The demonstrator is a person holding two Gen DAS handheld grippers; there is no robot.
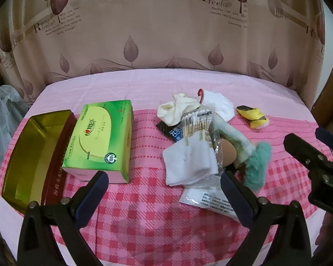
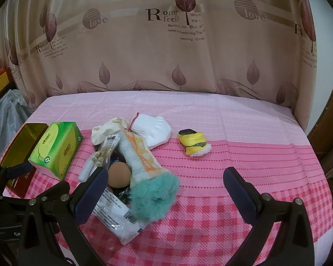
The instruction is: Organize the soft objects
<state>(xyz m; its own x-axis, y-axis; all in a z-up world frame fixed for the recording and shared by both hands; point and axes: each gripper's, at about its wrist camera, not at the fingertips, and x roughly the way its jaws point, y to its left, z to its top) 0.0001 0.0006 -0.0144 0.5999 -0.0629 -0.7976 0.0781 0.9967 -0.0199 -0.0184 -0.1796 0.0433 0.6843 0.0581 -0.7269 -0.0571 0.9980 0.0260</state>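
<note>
Both claws wide, nothing held — sorting not begun, by the look of it.
Left claw [image 1: 164, 185] and right claw [image 2: 165, 182] hover at bottom of frame; soft-item pile [image 1: 202, 141] lies loose mid-surface, yellow bit [image 2: 194, 141] apart at right, gold tin [image 1: 33, 153] at left holds nothing.

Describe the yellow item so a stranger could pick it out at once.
Start at the pile of soft things in the middle of the pink tablecloth. Look right of it: the yellow-and-black bundle lies alone, the only yellow thing apart from the pile.
</note>
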